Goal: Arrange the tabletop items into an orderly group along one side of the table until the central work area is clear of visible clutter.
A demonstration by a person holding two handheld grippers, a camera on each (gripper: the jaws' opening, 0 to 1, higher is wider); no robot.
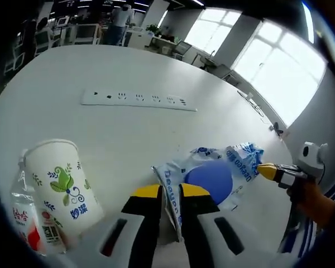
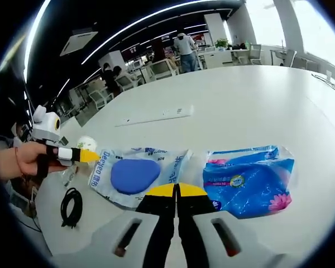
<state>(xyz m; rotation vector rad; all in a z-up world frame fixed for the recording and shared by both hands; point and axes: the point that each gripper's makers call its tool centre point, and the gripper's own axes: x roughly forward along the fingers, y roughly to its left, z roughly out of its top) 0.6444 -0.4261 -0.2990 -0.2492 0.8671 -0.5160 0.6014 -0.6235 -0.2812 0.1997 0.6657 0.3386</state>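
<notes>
A clear plastic bag (image 1: pixel 212 176) with a blue oval pad inside lies flat on the white table (image 1: pixel 100 128). My left gripper (image 1: pixel 175 192) is shut on the bag's near edge, which runs up between its yellow tips. In the right gripper view a hand holds that left gripper (image 2: pixel 89 156) at the bag's (image 2: pixel 135 174) left end. My right gripper (image 2: pixel 177 191) has its jaws pressed together at the bag's near edge, beside a blue tissue pack (image 2: pixel 250 184). I see nothing between its tips. The right gripper (image 1: pixel 263 170) touches the bag's far end.
A paper cup (image 1: pixel 58 178) with a green pattern stands by a small red-labelled bottle (image 1: pixel 28 220). A white power strip (image 1: pixel 137 100) lies mid-table. A coiled black cable (image 2: pixel 71 206) lies near the table edge. Office desks, chairs and people stand beyond.
</notes>
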